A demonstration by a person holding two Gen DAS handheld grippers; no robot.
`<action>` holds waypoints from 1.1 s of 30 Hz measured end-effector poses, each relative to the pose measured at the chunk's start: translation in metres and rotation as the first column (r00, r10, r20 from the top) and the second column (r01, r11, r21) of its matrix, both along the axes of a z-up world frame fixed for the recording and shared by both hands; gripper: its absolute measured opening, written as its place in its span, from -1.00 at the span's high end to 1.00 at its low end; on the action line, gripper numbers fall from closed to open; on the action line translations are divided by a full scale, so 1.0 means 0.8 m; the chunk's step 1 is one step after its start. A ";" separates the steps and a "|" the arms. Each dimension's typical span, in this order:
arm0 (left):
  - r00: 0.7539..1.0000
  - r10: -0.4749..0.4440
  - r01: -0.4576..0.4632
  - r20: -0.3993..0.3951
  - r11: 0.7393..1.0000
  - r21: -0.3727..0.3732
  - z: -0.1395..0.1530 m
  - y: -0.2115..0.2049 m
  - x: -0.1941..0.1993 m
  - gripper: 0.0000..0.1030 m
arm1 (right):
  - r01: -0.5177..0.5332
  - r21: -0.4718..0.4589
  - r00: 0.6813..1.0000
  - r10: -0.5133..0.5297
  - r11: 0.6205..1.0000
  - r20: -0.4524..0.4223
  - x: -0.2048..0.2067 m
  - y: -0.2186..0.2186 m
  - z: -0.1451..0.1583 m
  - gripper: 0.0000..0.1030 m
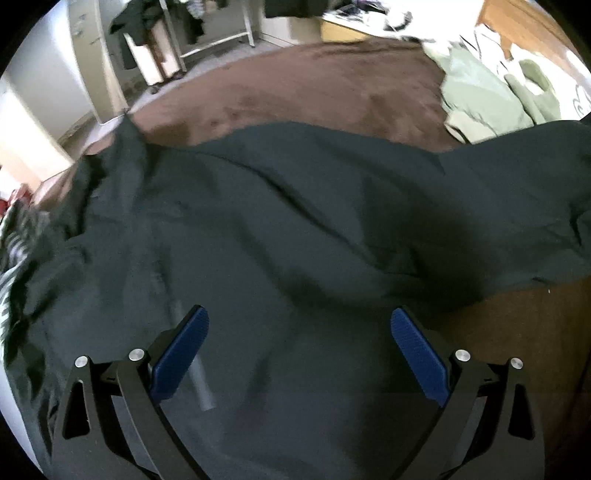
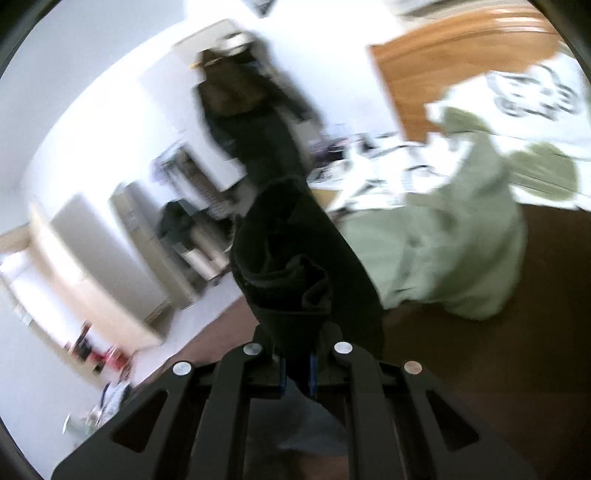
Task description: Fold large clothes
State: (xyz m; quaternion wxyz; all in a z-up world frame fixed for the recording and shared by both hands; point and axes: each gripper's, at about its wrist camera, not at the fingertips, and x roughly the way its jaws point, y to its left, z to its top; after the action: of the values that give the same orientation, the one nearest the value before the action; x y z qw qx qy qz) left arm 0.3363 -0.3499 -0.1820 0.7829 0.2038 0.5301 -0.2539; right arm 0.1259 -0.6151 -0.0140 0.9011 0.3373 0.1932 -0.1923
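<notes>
Dark green-black garment (image 1: pixel 280 229) spread wide over brown bed cover (image 1: pixel 317 88), wrinkled, running from near left edge across to far right. Near right corner of cover bare beside garment hem. Left hand-held gripper (image 1: pixel 299 325) released, blue pads (image 1: pixel 183 350) wide apart, poised over near middle of garment; contact with cloth not clear. Pale grey strip visible on cloth just by left pad.

Right hand-held gripper (image 2: pixel 297 369) clenched on bunched fold of same garment (image 2: pixel 295 266), cloth rising in dark wad from between narrow blue pads, lifted off bed. Right view heavily blurred.

Pale green bedding (image 1: pixel 476 96) heaped at far right of bed, touching brown cover; same heap (image 2: pixel 443 251) right of held wad in right view. White patterned sheet (image 2: pixel 532 96) beyond it, wooden headboard (image 2: pixel 443 59) behind. Clothes rack (image 1: pixel 207 33) with dark hanging clothes on far floor, left of bed. Striped cloth (image 1: pixel 18 236) at near left edge, partly under garment. Dark coat (image 2: pixel 247 110) hanging on far wall, blurred.
</notes>
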 end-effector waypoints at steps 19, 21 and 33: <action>0.884 0.452 -0.456 0.121 0.890 0.011 0.023 0.364 -0.020 -0.88 | -0.566 -0.115 0.824 0.565 0.816 -0.043 0.250 0.380 0.042 0.83; 0.865 0.488 -0.493 0.121 0.870 0.019 0.015 0.395 -0.027 -0.88 | -0.598 -0.093 0.801 0.595 0.796 -0.059 0.271 0.412 0.022 0.83; 0.780 0.614 -0.622 0.120 0.782 0.037 -0.028 0.496 -0.054 -0.88 | -0.790 0.044 0.588 0.776 0.611 -0.229 0.335 0.576 -0.151 0.81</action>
State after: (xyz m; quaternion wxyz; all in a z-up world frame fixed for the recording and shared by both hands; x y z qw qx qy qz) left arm 0.2929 0.0468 -0.2045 0.8404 0.0604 0.5366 0.0473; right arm 0.3938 -0.1545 -0.1352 0.8755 0.1656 0.4165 0.1808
